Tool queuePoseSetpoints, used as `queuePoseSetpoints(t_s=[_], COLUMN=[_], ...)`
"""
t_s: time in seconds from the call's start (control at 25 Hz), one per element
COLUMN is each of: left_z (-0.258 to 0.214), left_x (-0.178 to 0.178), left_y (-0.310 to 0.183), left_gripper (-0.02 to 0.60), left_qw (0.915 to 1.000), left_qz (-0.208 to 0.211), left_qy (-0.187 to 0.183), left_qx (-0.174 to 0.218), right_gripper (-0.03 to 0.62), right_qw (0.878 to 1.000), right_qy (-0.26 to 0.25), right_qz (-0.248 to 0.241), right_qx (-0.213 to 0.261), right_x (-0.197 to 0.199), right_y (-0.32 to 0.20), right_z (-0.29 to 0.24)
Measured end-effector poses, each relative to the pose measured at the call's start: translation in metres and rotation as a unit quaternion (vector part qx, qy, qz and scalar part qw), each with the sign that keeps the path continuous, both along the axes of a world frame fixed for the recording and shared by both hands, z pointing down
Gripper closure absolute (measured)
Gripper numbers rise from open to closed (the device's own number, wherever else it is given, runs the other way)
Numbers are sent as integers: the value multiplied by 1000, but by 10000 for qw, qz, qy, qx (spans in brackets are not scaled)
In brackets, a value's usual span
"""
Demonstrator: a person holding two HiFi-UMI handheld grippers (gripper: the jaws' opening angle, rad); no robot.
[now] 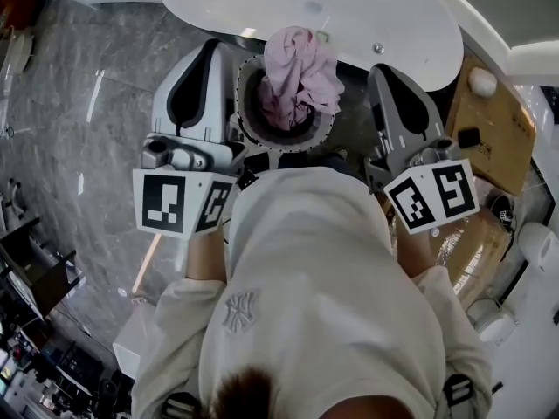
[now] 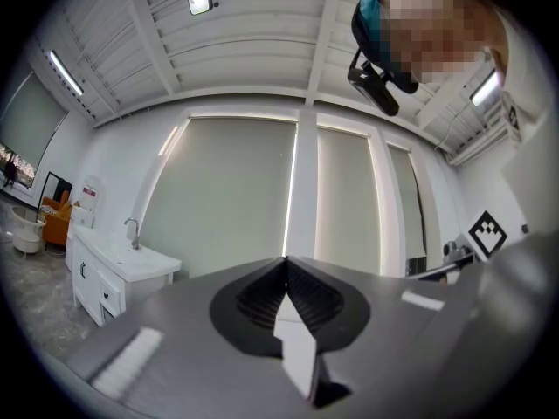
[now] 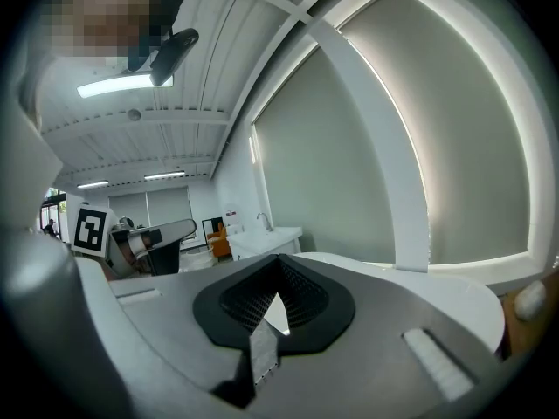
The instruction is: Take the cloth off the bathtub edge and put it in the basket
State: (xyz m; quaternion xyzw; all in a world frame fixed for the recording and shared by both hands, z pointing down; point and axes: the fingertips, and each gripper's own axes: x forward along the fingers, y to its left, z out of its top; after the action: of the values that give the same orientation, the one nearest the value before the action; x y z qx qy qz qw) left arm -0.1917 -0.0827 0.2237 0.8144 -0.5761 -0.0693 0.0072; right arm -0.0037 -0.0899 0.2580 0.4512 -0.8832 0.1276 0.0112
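Cloth point(image 1: 299, 81), pink, is already in the basket point(image 1: 253, 125), bunched up and heaped above the rim, with a fold hanging over the rim's right side. The basket stands on the floor point(image 1: 96, 147), right against the curved edge of the white bathtub point(image 1: 367, 16). No cloth shows on the bathtub edge. Judged from that, the task looks done. At most the overhanging fold could be tucked in, then both arms pulled clear.

The left gripper point(image 1: 208, 55) is just left of the basket and the right gripper point(image 1: 389, 81) is off to its right. On both, the jaws are fully together with nothing between them, and neither touches the cloth. Each gripper view looks out level at window blinds, not at the basket.

Around: a brown board point(image 1: 493, 125) sits on the floor at right, beside the bathtub's end, carrying a white round thing point(image 1: 482, 81) and a small black item point(image 1: 469, 136). A white vanity with a tap point(image 2: 113, 264) stands by the far wall. Nothing blocks the basket. The person's torso hides the floor nearest the camera.
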Motion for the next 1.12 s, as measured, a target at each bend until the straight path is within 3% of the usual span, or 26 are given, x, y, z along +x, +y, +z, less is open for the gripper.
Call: queuePoseSetpoints(t_s=[1.12], left_z=[26], left_x=[15], left_y=[31], left_gripper=[532], left_qw=[9982], left_qz=[389], left_qy=[-167], left_qx=[-424], right_gripper=[595], right_qw=[9970], right_qy=[376], right_qz=[595], right_qx=[-337], right_x=[45], right_y=[55], right_z=[37])
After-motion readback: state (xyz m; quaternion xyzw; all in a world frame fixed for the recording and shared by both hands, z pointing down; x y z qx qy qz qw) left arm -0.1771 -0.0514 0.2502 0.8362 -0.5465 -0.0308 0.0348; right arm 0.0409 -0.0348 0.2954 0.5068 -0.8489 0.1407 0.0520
